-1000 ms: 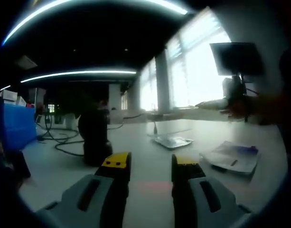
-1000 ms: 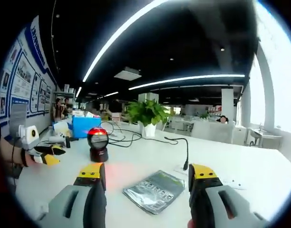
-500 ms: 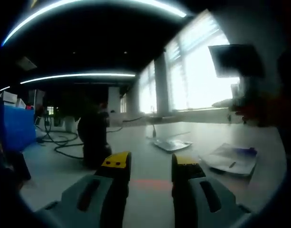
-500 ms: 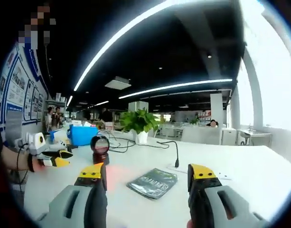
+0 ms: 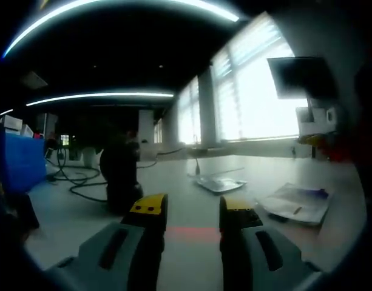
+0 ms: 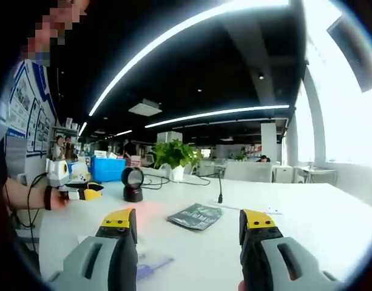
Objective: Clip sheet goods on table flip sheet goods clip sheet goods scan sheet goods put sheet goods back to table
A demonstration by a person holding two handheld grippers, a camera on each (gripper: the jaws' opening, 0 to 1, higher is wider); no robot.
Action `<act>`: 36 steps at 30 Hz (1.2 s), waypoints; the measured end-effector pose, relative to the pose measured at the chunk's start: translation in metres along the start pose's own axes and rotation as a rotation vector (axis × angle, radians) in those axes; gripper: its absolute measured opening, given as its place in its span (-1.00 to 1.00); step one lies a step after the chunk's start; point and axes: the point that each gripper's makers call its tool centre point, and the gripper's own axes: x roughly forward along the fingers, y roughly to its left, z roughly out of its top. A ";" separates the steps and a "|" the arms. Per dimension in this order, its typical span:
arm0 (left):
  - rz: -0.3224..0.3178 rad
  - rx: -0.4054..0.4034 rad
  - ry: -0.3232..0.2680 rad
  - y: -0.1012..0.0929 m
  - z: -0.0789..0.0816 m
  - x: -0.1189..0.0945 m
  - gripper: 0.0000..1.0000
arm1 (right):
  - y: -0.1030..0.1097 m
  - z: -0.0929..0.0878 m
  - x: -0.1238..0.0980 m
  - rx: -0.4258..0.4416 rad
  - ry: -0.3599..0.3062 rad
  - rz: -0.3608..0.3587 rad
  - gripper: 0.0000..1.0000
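A silvery sheet pouch [image 6: 195, 216] lies flat on the white table [image 6: 307, 224], ahead of my right gripper [image 6: 187, 224], whose jaws stand open and wide apart with nothing between them. The same pouch [image 5: 221, 182] shows beyond my left gripper [image 5: 192, 212], which is also open and holds nothing. A dark scanner [image 6: 133, 183] stands upright to the left of the pouch; the scanner [image 5: 120, 176] casts a faint red glow on the table. A hand holds the left gripper [image 6: 82, 193] out at the far left. The right gripper [image 5: 316, 124] appears high at the right.
A second flat sheet with blue print [image 5: 298, 203] lies on the table's right side, and the same kind of sheet [image 6: 148, 264] lies just under my right gripper's left jaw. A potted plant [image 6: 170, 159], a blue box [image 6: 110, 170], cables [image 5: 76, 182] and a thin gooseneck stalk [image 6: 219, 188] stand further back.
The right gripper view has drawn back and risen, so the pouch and scanner look smaller and farther. The left gripper view has hardly shifted. Both grippers stay open.
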 end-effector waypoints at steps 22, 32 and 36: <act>-0.010 0.000 -0.008 -0.002 0.002 0.000 -0.47 | -0.024 -0.044 -0.036 0.012 0.006 -0.092 0.24; 0.004 -0.005 -0.005 -0.002 0.003 -0.002 -0.46 | -0.029 -0.045 -0.042 -0.033 -0.012 -0.095 0.26; 0.000 -0.011 -0.007 -0.005 0.004 -0.002 -0.46 | -0.025 -0.044 -0.042 -0.050 -0.018 -0.086 0.26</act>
